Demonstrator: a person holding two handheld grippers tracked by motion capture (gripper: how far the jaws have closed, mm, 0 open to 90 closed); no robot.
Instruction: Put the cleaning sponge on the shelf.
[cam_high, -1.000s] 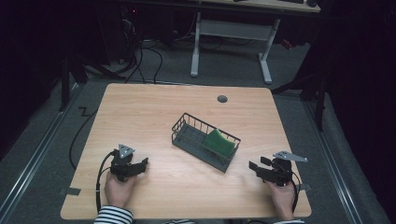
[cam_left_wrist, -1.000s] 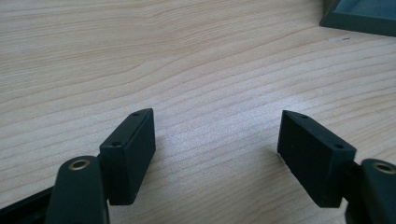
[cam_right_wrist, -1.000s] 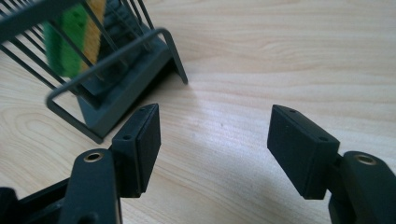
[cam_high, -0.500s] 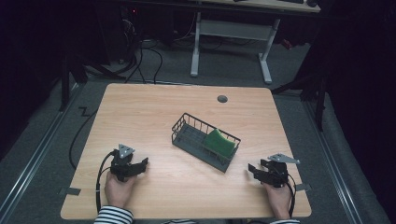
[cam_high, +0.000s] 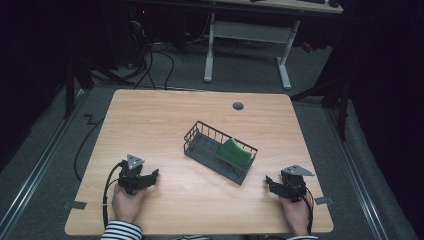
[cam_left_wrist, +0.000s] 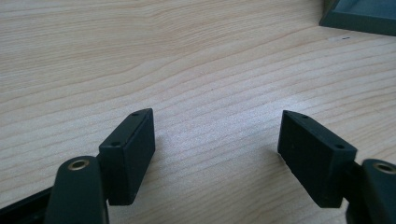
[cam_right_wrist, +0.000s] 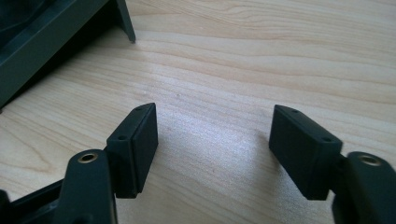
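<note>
A dark wire basket stands at an angle in the middle of the wooden table, with a green sponge in its right end. My left gripper rests near the front left, open, with bare wood between its jaws. In the left gripper view the left gripper shows the same wide gap, and a corner of the basket lies far off. My right gripper sits at the front right, open. Its jaws have just been opening, and nothing is between them. In the right gripper view the right gripper has the basket close at the upper left.
A round cable hole sits near the table's far edge. A desk frame and cables are on the floor behind. The left gripper's cable loops beside the left hand.
My right gripper has shifted slightly to the left, toward the basket. The left gripper, basket and sponge have stayed put.
</note>
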